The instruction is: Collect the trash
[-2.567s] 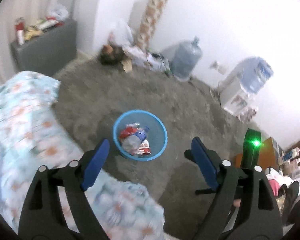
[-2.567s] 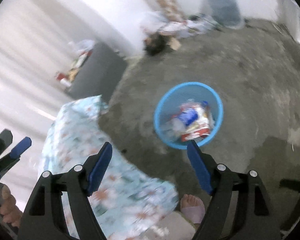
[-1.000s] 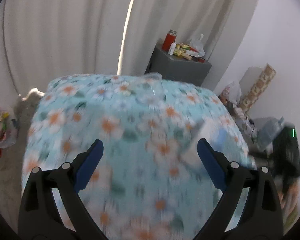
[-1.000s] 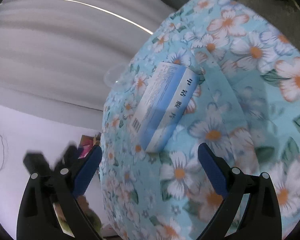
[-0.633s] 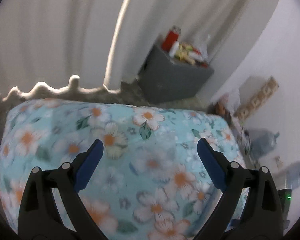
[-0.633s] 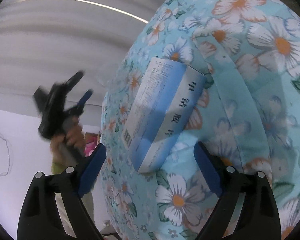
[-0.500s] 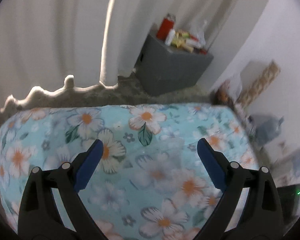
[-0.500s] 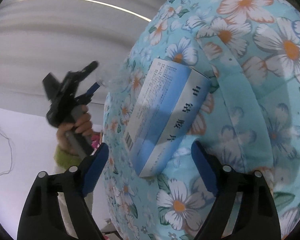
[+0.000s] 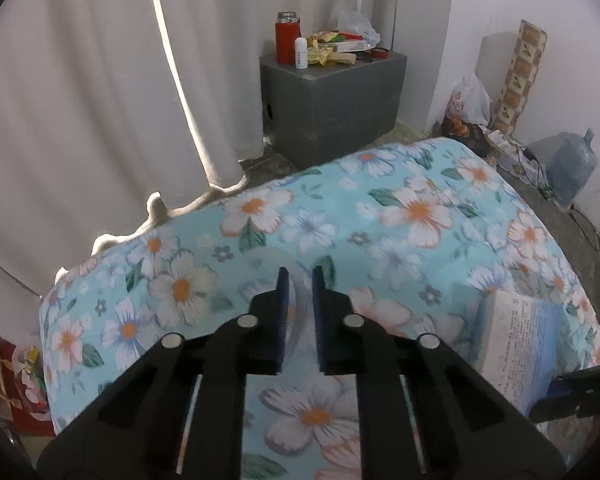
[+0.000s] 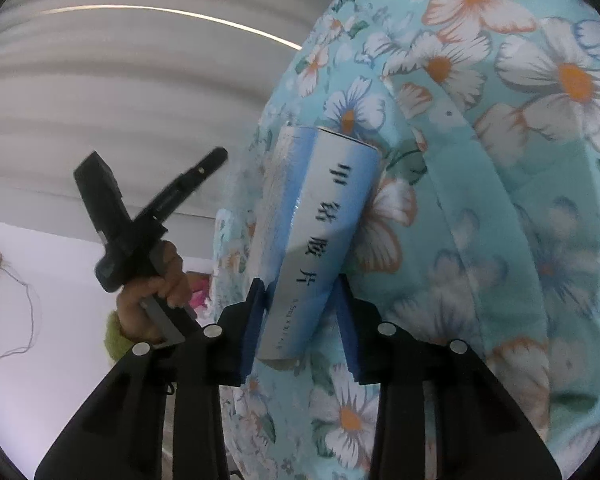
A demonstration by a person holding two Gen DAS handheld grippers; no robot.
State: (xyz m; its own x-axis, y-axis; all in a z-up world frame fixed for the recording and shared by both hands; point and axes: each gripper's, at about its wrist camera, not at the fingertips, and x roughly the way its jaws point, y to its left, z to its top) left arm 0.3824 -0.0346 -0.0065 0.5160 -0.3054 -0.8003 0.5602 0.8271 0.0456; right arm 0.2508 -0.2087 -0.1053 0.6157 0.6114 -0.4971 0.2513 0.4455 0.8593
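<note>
1. Location: both items of trash lie on the bed with the turquoise floral cover (image 9: pixel 420 216). No bin shows in either view.
2. Right tongs (image 10: pixel 300 308): the jaws have just been closing and now stand partly closed, one blue pad on each long side of the blue-and-white rectangular cardboard box (image 10: pixel 328 216). Both pads appear to press on it, so I judge the box held.
3. Governing relation: the box's long axis runs straight ahead from the right tongs, roughly along their pointing line. Only its near end sits between the pads, and the rest extends away over the cover. The grip spans the narrow width.
4. Left tongs (image 9: pixel 298 280): the jaws have just been closing and are almost together. A thin clear plastic cup (image 9: pixel 299 316), faint against the cover, appears pinched between the pads.
5. Proximity: the right hand is at the box. The left hand (image 10: pixel 156 280) works near the curtain-side edge of the bed, well apart from it.
6. Judgement: with only one end of the box held, it may swing on lifting. A straight lift is advisable.
</note>
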